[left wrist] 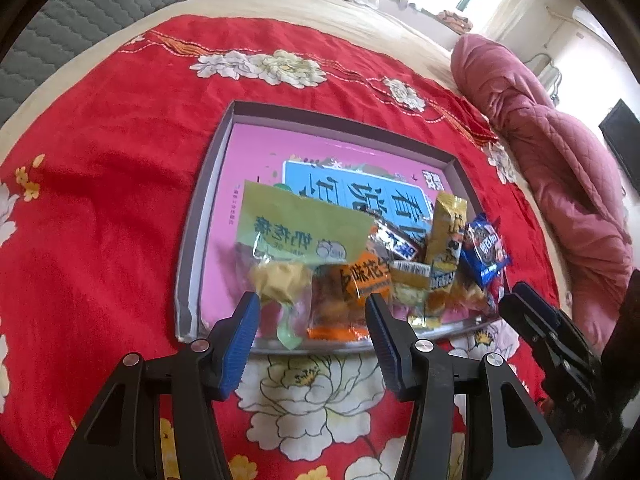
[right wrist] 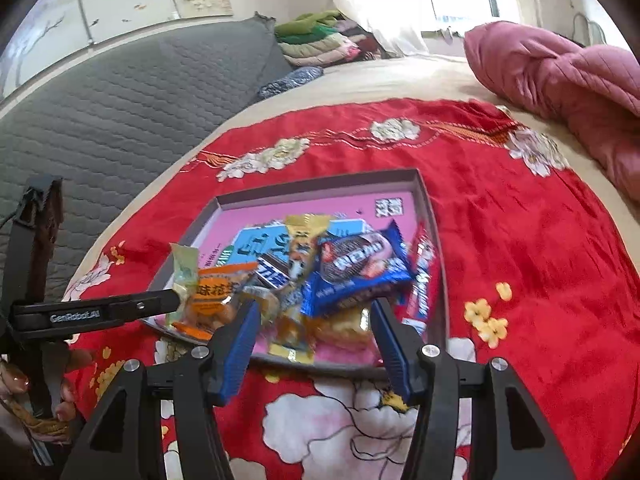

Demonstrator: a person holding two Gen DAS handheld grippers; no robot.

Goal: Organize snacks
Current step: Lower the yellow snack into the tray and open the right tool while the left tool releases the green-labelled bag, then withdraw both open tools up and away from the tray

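A shallow grey box (left wrist: 224,184) with a pink printed bottom lies on a red floral cloth (left wrist: 100,180). Several snack packets are heaped at its near edge: a pale green candy bag (left wrist: 300,232), an orange packet (left wrist: 360,280), a yellow bar (left wrist: 444,236) and a blue cookie packet (left wrist: 484,252). My left gripper (left wrist: 314,304) hovers open over that edge, touching nothing. In the right wrist view, my right gripper (right wrist: 316,308) is open just before the blue cookie packet (right wrist: 360,268) and the orange packet (right wrist: 212,292). The box wall (right wrist: 430,216) runs along the right.
A pink quilted blanket (left wrist: 560,152) is bunched on the right of the bed. A grey quilted mat (right wrist: 120,92) and folded clothes (right wrist: 316,40) lie at the far left. A person's hand (right wrist: 16,384) grips the left tool's handle.
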